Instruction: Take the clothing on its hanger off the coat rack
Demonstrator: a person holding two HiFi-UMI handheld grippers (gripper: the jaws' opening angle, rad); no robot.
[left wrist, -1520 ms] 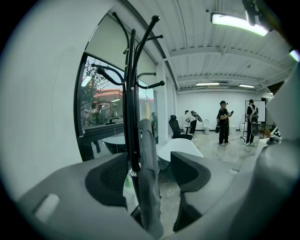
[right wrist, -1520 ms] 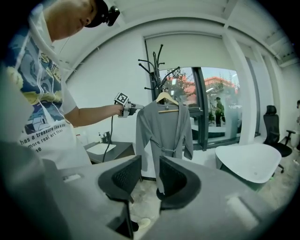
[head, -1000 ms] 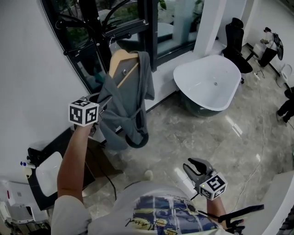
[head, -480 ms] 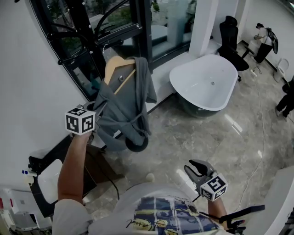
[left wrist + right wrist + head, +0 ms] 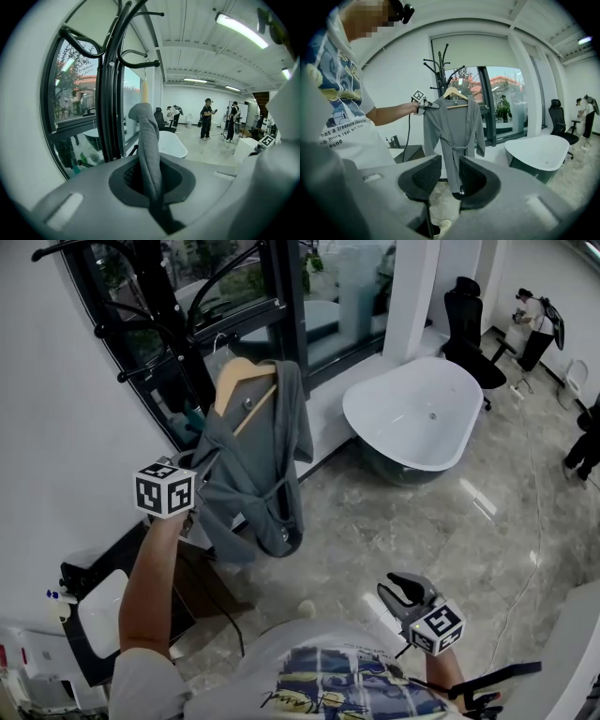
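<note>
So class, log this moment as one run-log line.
left gripper: shut on grey robe | right gripper: open, empty | wooden hanger: on coat rack

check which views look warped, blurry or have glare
Left gripper view: strong fisheye, dark corners, coat rack bowed, ceiling light blown out. Right gripper view: same fisheye, robe sharp, mosaic patch top left. Head view: mild warp, glare streaks on floor.

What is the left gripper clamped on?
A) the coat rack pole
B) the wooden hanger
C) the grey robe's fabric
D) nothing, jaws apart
C: in the left gripper view, the left gripper has its jaws shut on a fold of the grey robe, and the coat rack stands behind them, out of the jaws.
</note>
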